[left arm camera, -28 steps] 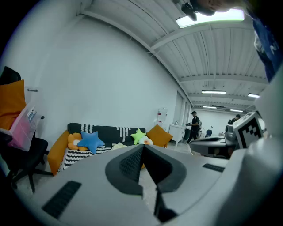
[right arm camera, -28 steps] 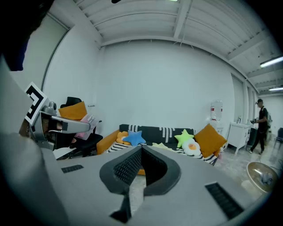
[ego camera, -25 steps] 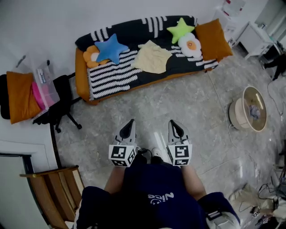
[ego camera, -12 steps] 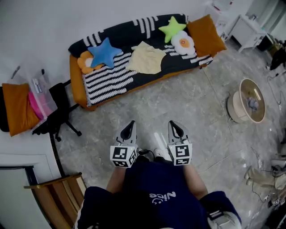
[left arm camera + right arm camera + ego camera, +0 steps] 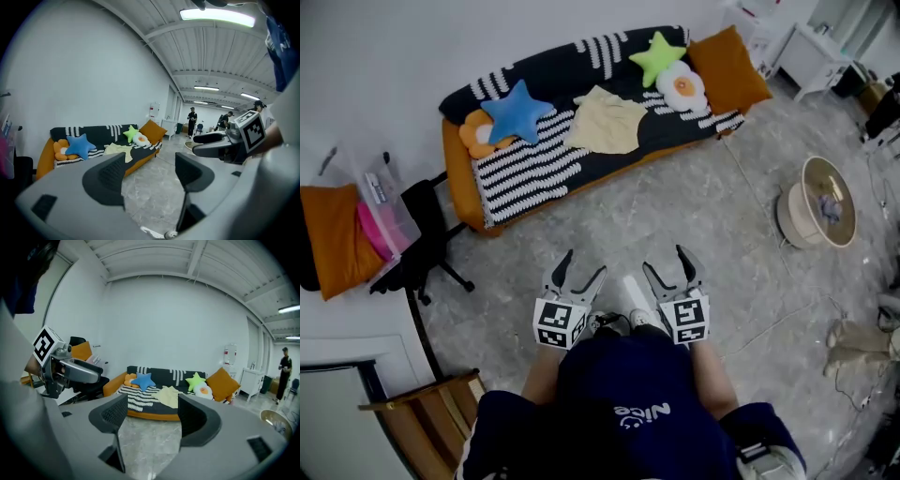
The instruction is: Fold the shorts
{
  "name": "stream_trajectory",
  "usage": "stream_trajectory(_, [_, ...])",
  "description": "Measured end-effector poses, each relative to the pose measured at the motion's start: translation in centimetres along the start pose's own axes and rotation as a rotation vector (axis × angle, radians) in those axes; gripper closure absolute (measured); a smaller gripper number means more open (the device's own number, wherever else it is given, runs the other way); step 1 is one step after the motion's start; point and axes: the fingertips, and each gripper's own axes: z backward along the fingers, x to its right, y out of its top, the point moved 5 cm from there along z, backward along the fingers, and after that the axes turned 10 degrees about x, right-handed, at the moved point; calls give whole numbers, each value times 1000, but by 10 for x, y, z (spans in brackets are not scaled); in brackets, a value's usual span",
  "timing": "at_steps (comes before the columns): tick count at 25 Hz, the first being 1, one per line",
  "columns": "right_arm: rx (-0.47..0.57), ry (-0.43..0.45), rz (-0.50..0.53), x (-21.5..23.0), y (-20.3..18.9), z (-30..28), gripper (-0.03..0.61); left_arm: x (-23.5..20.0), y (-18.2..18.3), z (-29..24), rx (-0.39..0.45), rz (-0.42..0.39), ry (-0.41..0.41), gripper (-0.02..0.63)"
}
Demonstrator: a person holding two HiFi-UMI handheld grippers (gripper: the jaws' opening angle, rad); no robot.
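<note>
Big open room with a grey marble-look floor (image 5: 703,220), white walls and strip lights on a ribbed ceiling (image 5: 218,17). The shorts (image 5: 605,122), pale yellow, are lying crumpled on the seat of an orange sofa (image 5: 457,173) across the floor, on top of the black-and-white striped blanket (image 5: 530,161) that covers it. On that sofa there's also a blue star pillow (image 5: 514,111) beside an orange flower cushion (image 5: 474,133), then a green star pillow (image 5: 656,56), a fried-egg pillow (image 5: 681,89) and a plain orange cushion (image 5: 728,67) at the other end. The left gripper (image 5: 584,264) and right gripper (image 5: 665,260) are both held out side by side in front of the person, well apart from the sofa; both sets of jaws have just been opening and now stand wide apart, with only bare floor showing between them. Off to the side there's a black office chair (image 5: 420,234), a wooden chair (image 5: 417,417) close by, and a round beige tub (image 5: 817,214) on the floor.
</note>
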Motion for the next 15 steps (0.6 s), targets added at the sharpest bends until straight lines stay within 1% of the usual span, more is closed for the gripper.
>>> stream_trajectory(3, [-9,-27,-7,-6,-4,-3,258,-13,-4,6,-8,8,1,299])
stream_trajectory(8, [-26,-67,-33,-4,-7,-8,262,-42,-1,7,-4,33,39,299])
stream_trajectory(11, [-37,-79,-42,7,-10,-16,268,-56,1,0,0,49,67,299])
stream_trajectory(15, [-33,-81,-51,30,-12,-43,275,-68,2,-24,-4,58,83,301])
